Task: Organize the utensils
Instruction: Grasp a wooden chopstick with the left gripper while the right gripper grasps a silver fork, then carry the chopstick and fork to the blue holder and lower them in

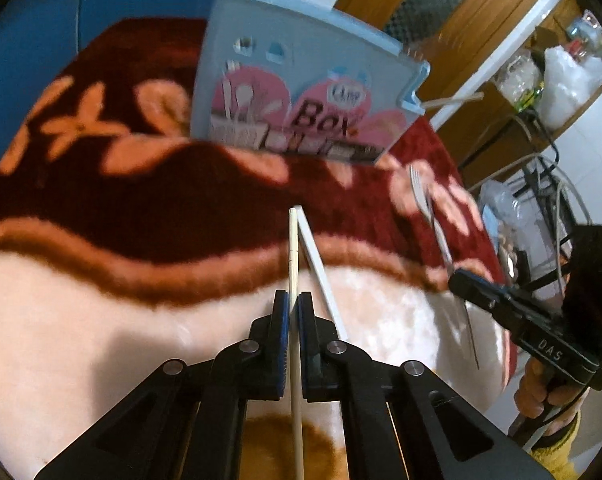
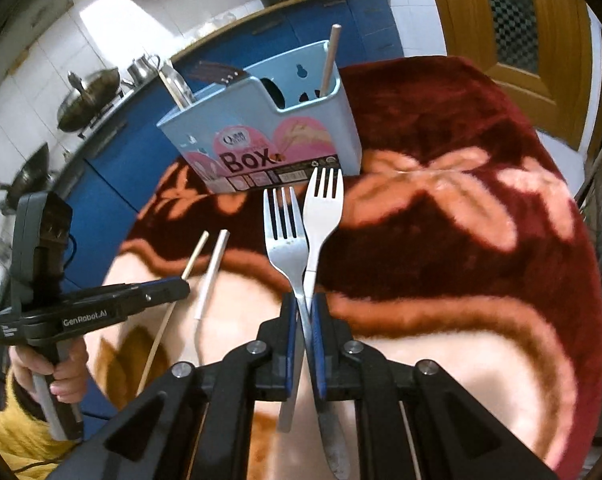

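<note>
A: What has the left gripper got?

B: A wooden chopstick. The jaws are closed right down on it, blue pads pressing either side, and the stick runs straight out ahead over the blanket.

A: And the white stick next to it?

B: That is a white chopstick, lying on the blanket just right of the left gripper. It slants away from the wooden one, their far tips close together. The pads are not on it.

A: The right gripper?

B: Nearly closed too, clamped on the handle of a metal fork. The tines point up towards the box.

A: There is a second fork.

B: A white fork, just beside the metal one on its right, overlapping it low down. Its handle passes at the pads as well; whether it is gripped or lies underneath, I cannot tell.

A: Where is the box?

B: Standing upright at the far side of the blanket, pale blue with "Box" printed on the front. One wooden stick stands in its right compartment, and dark handles stick out on the left.

A: And the person?

B: A hand wraps the left gripper's grip, yellow sleeve below it.
</note>
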Tool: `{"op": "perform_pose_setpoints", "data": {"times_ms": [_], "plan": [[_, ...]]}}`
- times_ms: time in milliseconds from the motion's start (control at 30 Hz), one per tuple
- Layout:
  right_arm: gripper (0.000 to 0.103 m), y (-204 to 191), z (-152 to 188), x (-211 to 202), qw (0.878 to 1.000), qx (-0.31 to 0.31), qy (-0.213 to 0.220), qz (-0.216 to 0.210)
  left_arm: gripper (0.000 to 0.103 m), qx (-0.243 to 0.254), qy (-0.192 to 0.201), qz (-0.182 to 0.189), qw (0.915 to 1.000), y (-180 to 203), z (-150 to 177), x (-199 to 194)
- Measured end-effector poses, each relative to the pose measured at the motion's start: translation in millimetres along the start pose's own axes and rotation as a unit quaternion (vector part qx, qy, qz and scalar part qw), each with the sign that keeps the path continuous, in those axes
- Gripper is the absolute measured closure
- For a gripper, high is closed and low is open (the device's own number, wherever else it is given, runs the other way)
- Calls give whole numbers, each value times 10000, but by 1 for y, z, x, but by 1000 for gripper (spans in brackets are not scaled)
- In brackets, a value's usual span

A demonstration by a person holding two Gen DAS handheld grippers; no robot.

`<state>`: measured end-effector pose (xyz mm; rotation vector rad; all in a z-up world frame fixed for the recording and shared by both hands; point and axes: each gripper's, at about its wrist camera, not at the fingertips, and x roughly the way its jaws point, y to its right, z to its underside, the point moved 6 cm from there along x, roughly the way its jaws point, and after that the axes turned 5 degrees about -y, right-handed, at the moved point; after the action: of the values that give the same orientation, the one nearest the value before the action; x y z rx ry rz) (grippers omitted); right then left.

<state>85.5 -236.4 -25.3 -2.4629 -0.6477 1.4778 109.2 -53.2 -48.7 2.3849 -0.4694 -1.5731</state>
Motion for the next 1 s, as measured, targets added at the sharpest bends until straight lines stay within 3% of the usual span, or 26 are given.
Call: {"op": "perform_pose_setpoints", "data": {"times_ms": [333, 500, 667, 867, 1000], "plan": [[89, 7, 11, 5, 9993, 112, -356, 100, 99, 105, 565, 56, 9983, 3, -5, -30], [88, 7, -6, 3, 9994, 158, -220, 198, 99, 136, 671, 86, 9976, 5, -7, -32], [88, 18, -15, 25, 9969, 416, -567, 347, 99, 108, 781, 121, 9968, 3, -8, -34], [90, 27, -27, 37, 9955, 585, -671, 312, 99, 330, 1052, 102, 9938, 9, -13, -40], [91, 24, -34, 40, 9966, 466, -511, 452, 99, 447, 1253, 141, 9910, 15, -16, -46]]}}
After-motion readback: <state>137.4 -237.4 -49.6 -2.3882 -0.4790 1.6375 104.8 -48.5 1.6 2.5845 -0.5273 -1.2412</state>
